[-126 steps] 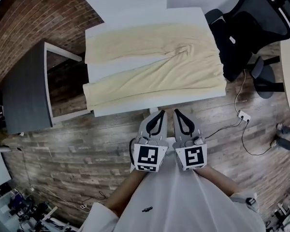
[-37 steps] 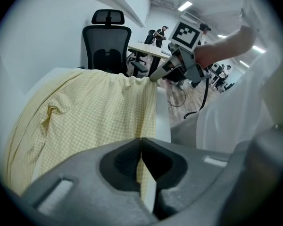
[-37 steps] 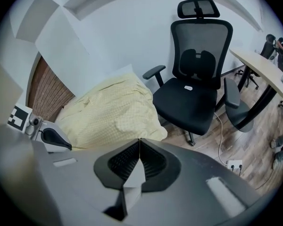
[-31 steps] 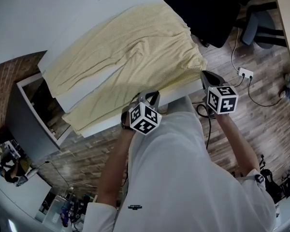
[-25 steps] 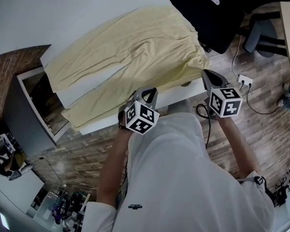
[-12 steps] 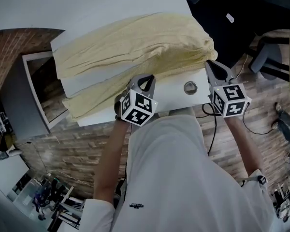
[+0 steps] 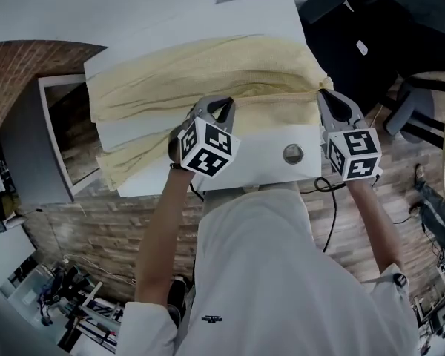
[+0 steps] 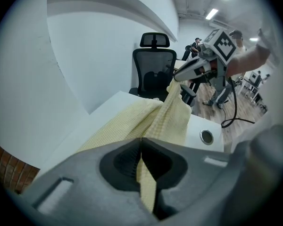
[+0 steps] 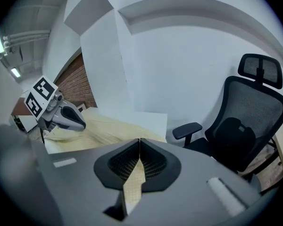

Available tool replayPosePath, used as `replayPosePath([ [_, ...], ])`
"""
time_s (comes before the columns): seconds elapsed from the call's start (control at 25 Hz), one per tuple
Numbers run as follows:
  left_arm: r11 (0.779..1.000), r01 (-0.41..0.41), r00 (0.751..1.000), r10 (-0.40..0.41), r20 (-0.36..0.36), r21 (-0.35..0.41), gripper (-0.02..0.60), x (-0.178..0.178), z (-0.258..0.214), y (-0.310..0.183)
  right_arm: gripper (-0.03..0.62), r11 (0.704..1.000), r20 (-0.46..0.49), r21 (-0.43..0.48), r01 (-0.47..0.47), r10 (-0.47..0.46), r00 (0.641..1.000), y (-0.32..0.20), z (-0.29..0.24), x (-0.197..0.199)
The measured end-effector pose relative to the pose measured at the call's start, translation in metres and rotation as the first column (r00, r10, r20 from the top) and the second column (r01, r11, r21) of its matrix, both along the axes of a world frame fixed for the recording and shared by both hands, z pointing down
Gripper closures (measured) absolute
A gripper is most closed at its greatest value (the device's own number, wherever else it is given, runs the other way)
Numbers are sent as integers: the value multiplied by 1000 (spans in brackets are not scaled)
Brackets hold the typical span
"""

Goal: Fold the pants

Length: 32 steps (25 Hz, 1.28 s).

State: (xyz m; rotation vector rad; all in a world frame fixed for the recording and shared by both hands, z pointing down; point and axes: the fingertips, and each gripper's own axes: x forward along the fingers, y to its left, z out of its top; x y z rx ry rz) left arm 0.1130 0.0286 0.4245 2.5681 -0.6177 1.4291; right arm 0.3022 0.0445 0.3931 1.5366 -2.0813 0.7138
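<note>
While the pants (image 7: 208, 69) lie on the table (image 7: 263, 136), left gripper (image 7: 222, 104) and right gripper (image 7: 325, 95) jaws pinch their edge.

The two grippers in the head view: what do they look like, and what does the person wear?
The left gripper and the right gripper are grey, with black-lined pointed fingers and a white cube of black square markers each. A black cable hangs from the right one. The person wears a white shirt, forearms bare.
</note>
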Motion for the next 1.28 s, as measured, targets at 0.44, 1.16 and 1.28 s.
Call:
replayPosePath([
  [0.44, 1000, -14, 999, 15, 48, -13, 572, 37, 22, -73, 581, 998, -17, 30, -47, 47, 999, -61, 13, 35],
  [1.16, 991, -91, 980, 107, 169, -100, 572, 95, 91, -162, 580, 981, 5, -57, -186, 186, 982, -123, 86, 87],
  [1.28, 994, -30, 980, 50, 192, -106, 553, 90, 107, -172, 537, 978, -2, -64, -197, 198, 980, -133, 99, 89],
])
